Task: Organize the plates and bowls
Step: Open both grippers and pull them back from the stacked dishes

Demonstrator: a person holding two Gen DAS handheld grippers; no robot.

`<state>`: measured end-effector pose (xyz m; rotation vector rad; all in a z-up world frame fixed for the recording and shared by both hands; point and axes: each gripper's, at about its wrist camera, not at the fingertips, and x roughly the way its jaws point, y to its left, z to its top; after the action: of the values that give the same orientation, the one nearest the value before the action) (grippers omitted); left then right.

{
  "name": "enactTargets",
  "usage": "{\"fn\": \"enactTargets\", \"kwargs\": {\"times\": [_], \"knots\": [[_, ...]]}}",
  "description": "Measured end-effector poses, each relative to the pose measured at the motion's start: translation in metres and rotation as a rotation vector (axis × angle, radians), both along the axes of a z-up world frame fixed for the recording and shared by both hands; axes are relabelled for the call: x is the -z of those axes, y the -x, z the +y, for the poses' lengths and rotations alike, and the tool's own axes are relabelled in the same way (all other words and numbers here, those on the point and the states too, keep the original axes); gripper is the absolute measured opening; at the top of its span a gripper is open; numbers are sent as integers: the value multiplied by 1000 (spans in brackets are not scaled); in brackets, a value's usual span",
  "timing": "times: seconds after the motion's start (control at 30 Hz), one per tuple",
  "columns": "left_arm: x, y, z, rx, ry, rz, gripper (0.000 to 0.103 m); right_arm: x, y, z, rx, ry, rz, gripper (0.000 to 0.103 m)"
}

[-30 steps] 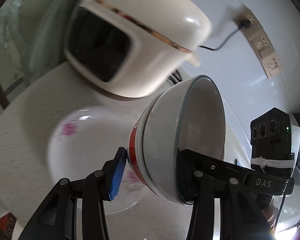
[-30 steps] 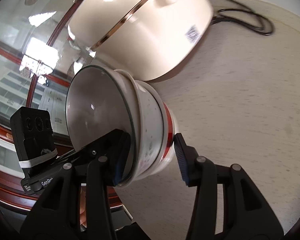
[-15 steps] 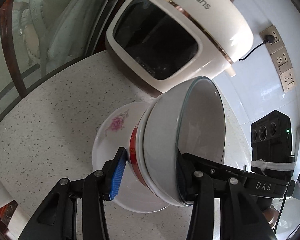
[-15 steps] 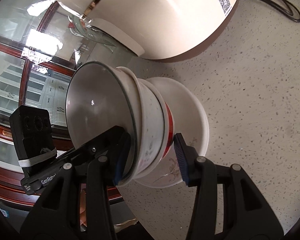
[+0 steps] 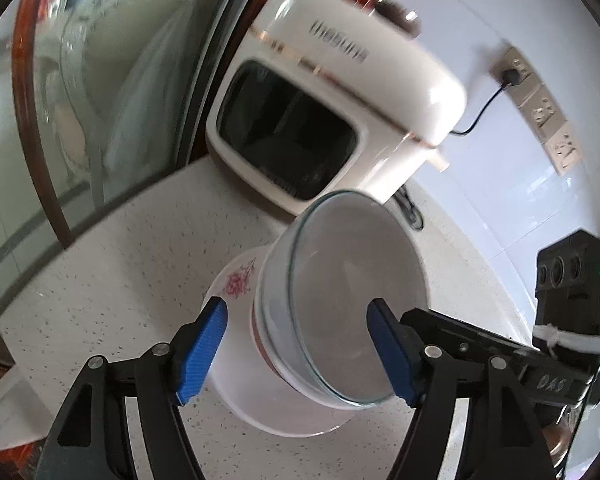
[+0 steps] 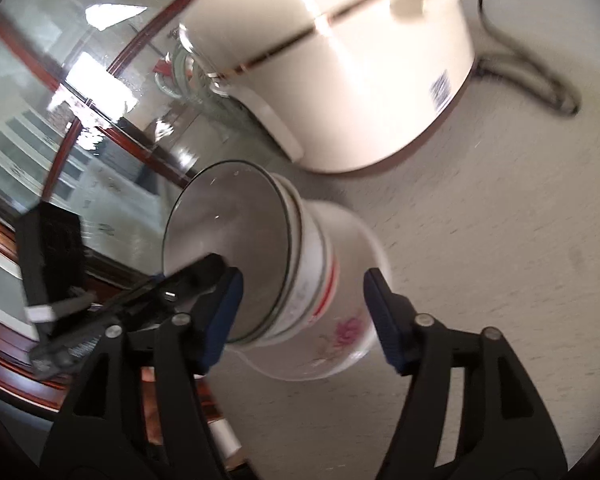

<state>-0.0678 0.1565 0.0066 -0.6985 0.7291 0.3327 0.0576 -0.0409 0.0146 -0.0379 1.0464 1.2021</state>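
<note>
On your left a glass cabinet door (image 5: pixel 100 92) with a dark red frame runs along the speckled counter (image 5: pixel 112 280); the cream appliance (image 5: pixel 324 120) stands behind your work, its black cord (image 5: pixel 480 112) going up to the wall sockets (image 5: pixel 548 116). The stack of bowls (image 5: pixel 340 312) now sits in the flowered plate (image 5: pixel 236 288) on the counter, just in front of the appliance, tilted in both views. Your left gripper (image 5: pixel 296 348) is opening: its blue pads (image 5: pixel 204 352) stand clear of the stack, one outside the red-banded wall, the other over the bowl's mouth. Your right gripper (image 6: pixel 300 312) is opening too, pads apart from the bowls on both sides. Half a second ago both grippers clamped the stack; now neither presses on it. Each gripper reaches across the other's view and covers part of the rim. Motion blur smears the appliance's lettering, and you cannot count the nested bowls.
</note>
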Motion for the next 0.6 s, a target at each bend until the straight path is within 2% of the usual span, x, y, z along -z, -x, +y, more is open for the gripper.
{"fn": "enactTargets", "kwargs": {"times": [0.2, 0.37, 0.6], "knots": [[-26, 34, -39, -66, -199, -59, 83, -5, 25, -36, 74, -16, -217, 74], [-25, 59, -71, -120, -346, -90, 88, -7, 48, -64, 113, -59, -360, 78], [-4, 73, -108, -141, -429, -83, 92, 0, 69, -84, 183, -112, -493, 84]]}}
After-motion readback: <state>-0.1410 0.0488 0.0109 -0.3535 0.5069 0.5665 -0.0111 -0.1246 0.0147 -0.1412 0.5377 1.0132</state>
